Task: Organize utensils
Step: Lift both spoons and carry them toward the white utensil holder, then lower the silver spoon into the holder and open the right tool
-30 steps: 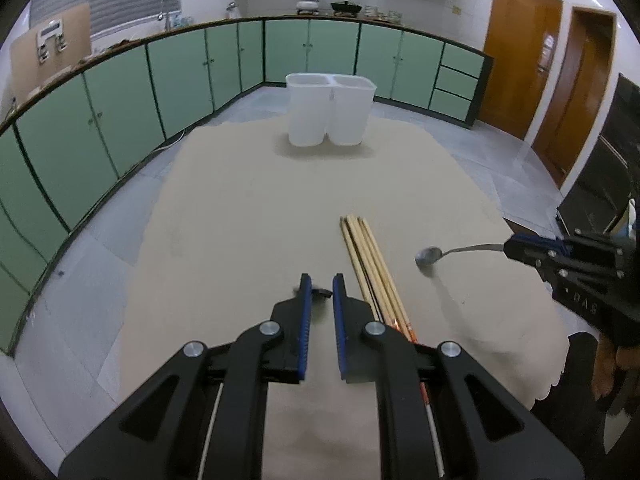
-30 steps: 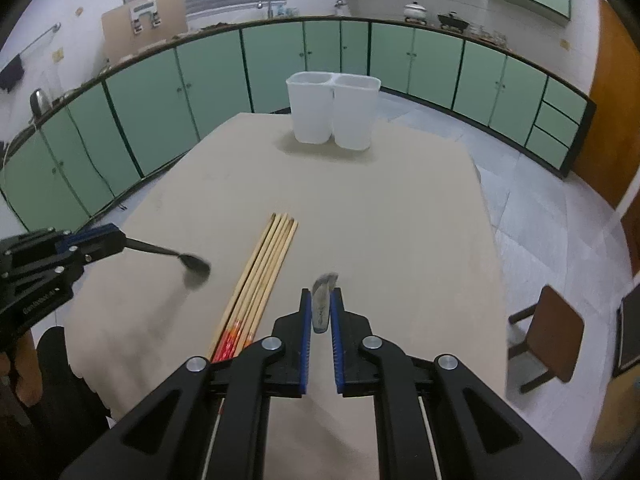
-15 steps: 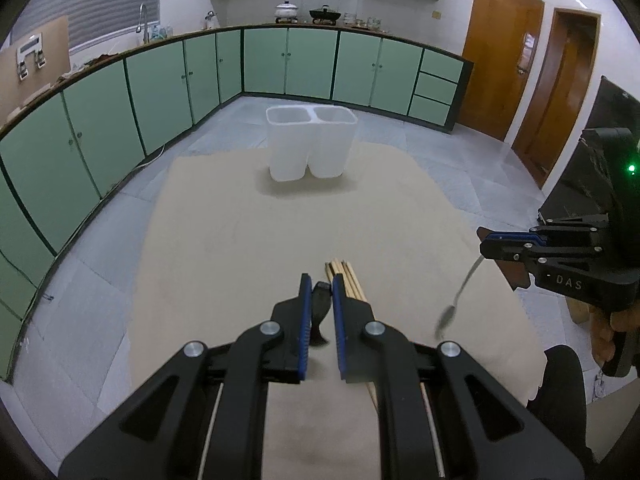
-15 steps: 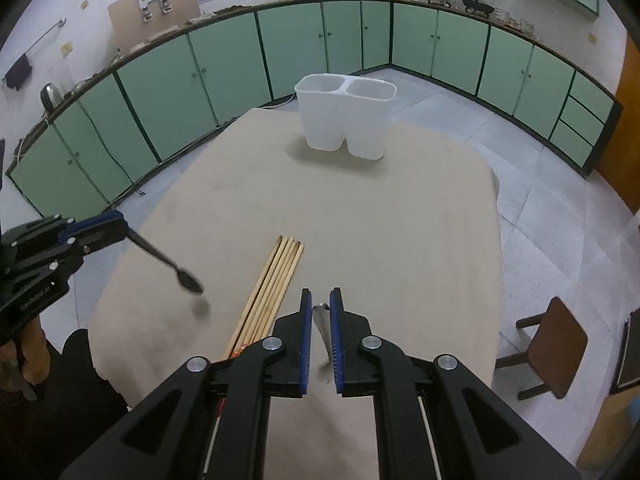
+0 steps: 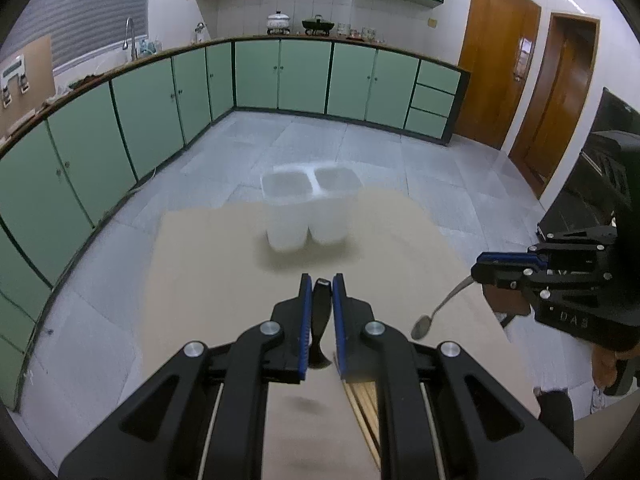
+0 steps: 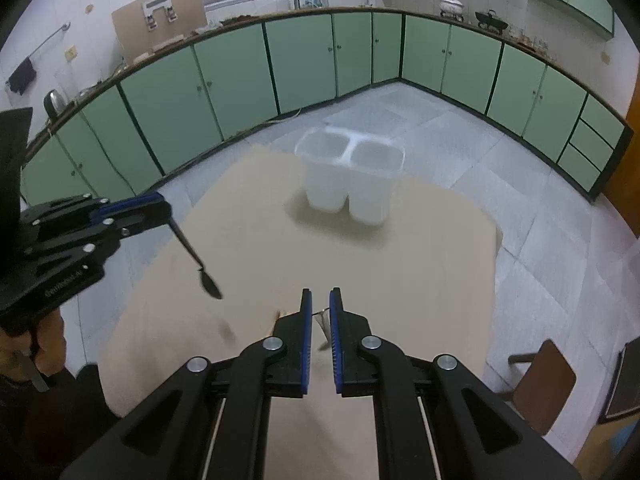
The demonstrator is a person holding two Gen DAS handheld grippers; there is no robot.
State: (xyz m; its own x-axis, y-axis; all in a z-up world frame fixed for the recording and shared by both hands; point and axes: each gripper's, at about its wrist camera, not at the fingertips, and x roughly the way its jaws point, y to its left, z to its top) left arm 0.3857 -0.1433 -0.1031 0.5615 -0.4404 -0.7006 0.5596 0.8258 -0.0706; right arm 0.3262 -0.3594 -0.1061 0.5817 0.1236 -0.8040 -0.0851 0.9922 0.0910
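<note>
Beige cloth covers the worktop (image 5: 208,280), which stands on a grey tiled kitchen floor ringed by green cabinets (image 5: 100,128). Nearest in the left wrist view, the left gripper (image 5: 319,292) has its jaws clamped on a dark spoon (image 5: 320,320), gripped by the handle with the bowl hanging down above the cloth. Just below and right of it, the ends of a bundle of chopsticks (image 5: 364,396) lie flat on the worktop, partly hidden by the gripper's body. Off to the right, the right gripper (image 5: 480,270) has its jaws closed on the handle of a silver spoon (image 5: 436,312), whose bowl also points down, clear of the cloth. In the right wrist view only a thin pale part of that spoon shows between the blue pads. Farther away, near the far edge of the worktop, stands a white two-compartment holder (image 6: 352,176), upright, both compartments looking empty. Beyond it are wooden doors (image 5: 500,64).
</note>
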